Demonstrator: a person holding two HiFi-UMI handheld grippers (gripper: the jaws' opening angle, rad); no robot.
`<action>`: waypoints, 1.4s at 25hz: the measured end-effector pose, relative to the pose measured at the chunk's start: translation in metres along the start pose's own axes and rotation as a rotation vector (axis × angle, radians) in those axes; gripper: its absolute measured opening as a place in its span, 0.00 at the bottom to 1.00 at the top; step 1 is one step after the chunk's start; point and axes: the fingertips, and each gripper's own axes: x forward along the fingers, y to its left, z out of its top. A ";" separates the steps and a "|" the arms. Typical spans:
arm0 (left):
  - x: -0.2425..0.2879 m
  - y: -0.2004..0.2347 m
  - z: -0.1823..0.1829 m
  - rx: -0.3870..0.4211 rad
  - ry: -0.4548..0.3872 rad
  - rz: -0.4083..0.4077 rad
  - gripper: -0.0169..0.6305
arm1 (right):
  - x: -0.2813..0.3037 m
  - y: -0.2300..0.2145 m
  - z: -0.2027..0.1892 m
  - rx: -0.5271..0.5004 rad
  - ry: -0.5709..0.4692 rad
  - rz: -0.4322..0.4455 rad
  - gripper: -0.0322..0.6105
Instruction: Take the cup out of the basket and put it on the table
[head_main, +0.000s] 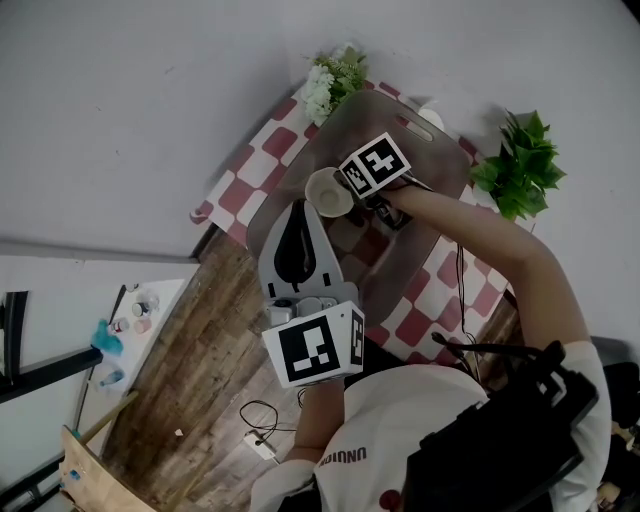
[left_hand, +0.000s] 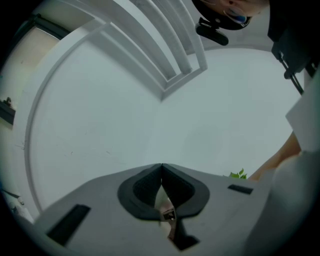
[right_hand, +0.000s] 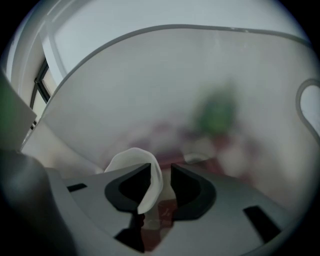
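Right gripper (right_hand: 161, 170) jaws apart — cup (right_hand: 151, 184) rim between them, against one pad, clear of the other. Left gripper (left_hand: 161, 172) clenched, empty.

Grey left claw (left_hand: 161, 170) and right claw (right_hand: 161, 172), black pads (right_hand: 187, 189), black-and-white marker cubes (head_main: 318, 347); white shirt (head_main: 400, 420).

It looks like a plain room dressed up as a homely dining corner, more a staged set than a lived-in house. Bare white walls (head_main: 120, 100) meet a wood-plank floor (head_main: 190, 370). The table (head_main: 232, 205) wears a red-and-white checked cloth (head_main: 410, 325), with white flowers (head_main: 330, 85) at one corner and a green plant (head_main: 520, 165) at another. Off to the side a white side table (head_main: 168, 298) holds small jars (head_main: 140, 312), and a cable (head_main: 250, 410) trails loose over the floor to a power strip (head_main: 262, 447).
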 end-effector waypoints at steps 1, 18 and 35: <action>0.000 0.000 0.000 -0.002 0.003 -0.001 0.05 | 0.002 -0.001 -0.001 0.006 0.006 -0.001 0.26; 0.001 0.006 -0.001 -0.034 0.011 0.007 0.05 | 0.021 -0.003 -0.014 -0.011 0.085 0.004 0.23; -0.002 0.007 0.000 -0.046 -0.001 0.005 0.05 | 0.026 0.003 -0.019 -0.070 0.116 -0.007 0.13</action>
